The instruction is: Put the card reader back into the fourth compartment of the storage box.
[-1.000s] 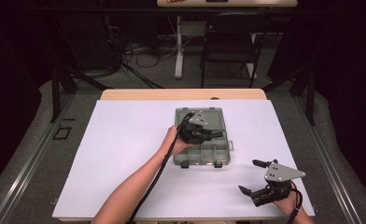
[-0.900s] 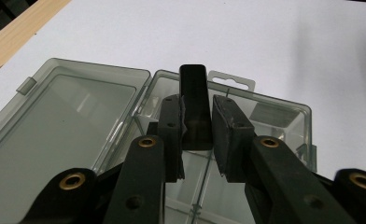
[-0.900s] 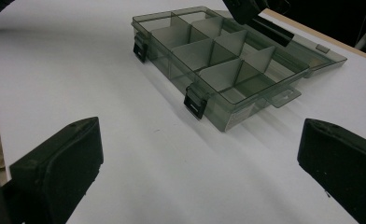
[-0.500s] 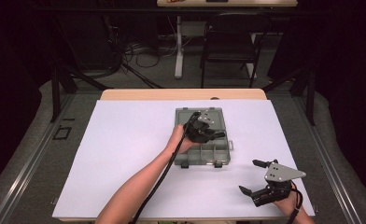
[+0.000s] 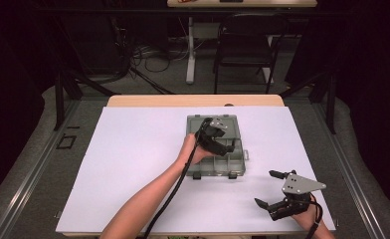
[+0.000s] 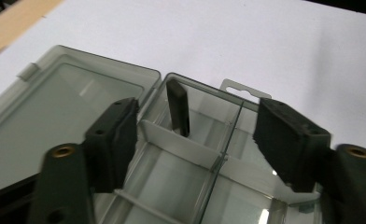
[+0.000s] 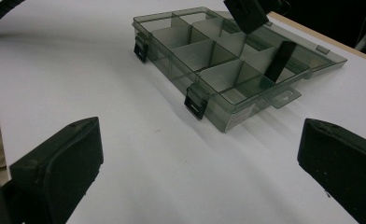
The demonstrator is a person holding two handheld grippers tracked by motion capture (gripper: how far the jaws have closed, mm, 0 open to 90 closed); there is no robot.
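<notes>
A smoky clear compartment box [image 5: 235, 169] lies mid-table with its lid [image 5: 223, 121] folded open at the far side. My left gripper [image 5: 227, 145] hovers over the box, open, with nothing between its pads. In the left gripper view its jaws [image 6: 197, 123] stand wide apart above the dividers [image 6: 186, 151], and a small black block [image 6: 178, 107] leans upright in a corner compartment beyond them. My right gripper [image 5: 264, 188] rests open near the front right edge, apart from the box. The right gripper view shows the box [image 7: 209, 60] and the black block [image 7: 279, 60] ahead of my open gripper [image 7: 200, 158].
A white sheet [image 5: 133, 149] covers the table, with the wooden edge [image 5: 193, 101] showing at the far side. Two black latches [image 7: 196, 103] hang on the box's near wall. A chair [image 5: 245, 45] and cables stand on the floor beyond the table.
My left gripper has drifted slightly toward the near side over the box. The right gripper has stayed where it was.
</notes>
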